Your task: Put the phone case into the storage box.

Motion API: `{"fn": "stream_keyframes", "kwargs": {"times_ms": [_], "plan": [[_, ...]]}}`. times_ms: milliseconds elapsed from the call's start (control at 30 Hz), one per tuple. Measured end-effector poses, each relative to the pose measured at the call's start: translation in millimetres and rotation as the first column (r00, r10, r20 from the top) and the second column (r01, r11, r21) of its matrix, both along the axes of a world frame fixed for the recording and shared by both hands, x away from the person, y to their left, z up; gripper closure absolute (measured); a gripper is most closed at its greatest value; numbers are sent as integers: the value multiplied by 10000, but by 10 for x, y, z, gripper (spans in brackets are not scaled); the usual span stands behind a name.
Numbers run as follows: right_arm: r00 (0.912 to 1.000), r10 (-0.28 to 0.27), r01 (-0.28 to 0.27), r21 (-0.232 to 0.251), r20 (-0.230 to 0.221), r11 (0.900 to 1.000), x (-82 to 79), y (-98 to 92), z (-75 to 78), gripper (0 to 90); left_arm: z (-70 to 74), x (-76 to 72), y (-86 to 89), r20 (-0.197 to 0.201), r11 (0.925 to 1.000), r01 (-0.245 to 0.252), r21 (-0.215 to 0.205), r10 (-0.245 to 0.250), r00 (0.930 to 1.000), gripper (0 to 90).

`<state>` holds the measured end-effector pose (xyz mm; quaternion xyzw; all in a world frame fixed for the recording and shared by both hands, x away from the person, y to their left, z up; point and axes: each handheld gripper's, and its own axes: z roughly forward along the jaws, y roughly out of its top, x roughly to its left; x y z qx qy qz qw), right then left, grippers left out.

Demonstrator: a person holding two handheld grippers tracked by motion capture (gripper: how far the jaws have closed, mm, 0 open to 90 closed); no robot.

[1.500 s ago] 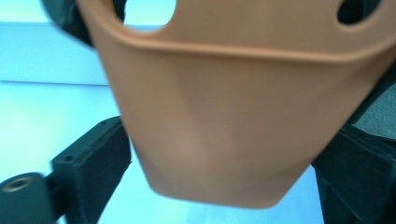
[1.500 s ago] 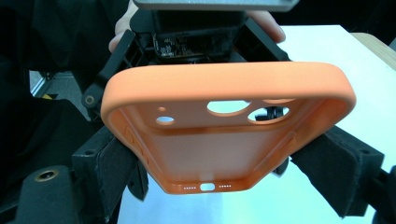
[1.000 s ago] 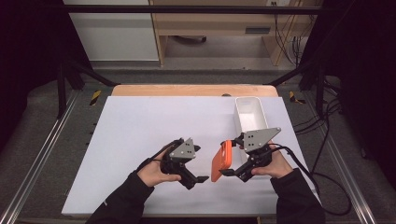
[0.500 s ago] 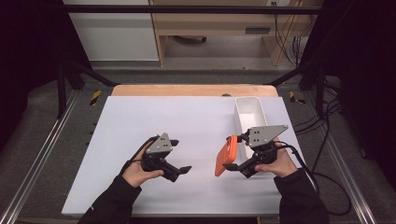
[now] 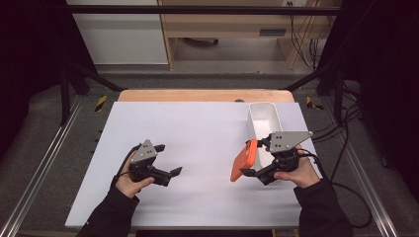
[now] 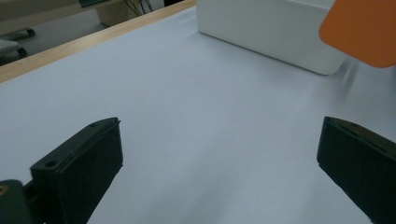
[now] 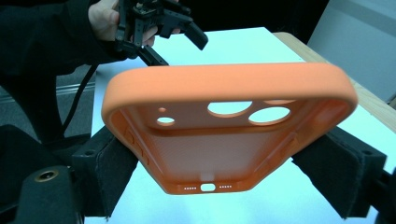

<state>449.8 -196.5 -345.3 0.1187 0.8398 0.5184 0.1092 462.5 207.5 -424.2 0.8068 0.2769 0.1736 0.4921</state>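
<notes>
An orange phone case hangs above the white table sheet at the right, tilted on edge. My right gripper is shut on it, the pads pressing its two long sides. In the right gripper view the case shows its hollow inside with the camera holes uppermost, held across my right gripper. My left gripper hovers over the sheet at the left, open and holding nothing, well apart from the case. In the left gripper view my left gripper has wide-spread jaws, and a corner of the case shows at top right.
A white oblong bin stands on the sheet just beyond the right gripper, also seen as the bin. A wooden table edge runs along the far side. Metal rails flank the table, and cables lie at the right.
The left gripper has drawn away from the case, leftward and toward the near edge, with its jaws open. The right gripper has kept the case in nearly the same place.
</notes>
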Motion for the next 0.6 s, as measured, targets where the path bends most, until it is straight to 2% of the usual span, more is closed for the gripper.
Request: {"fn": "stream_keyframes", "kwargs": {"times_ms": [267,600], "plan": [[9979,-653,653,100,-5,9978,36,-33,22,159,-33,-19,187,119,9987,-497,-86,498,9987,0],[9898,-1424,1425,379,-53,9891,68,-103,88,159,-79,-38,392,198,9954,-933,-199,937,9954,0]]}}
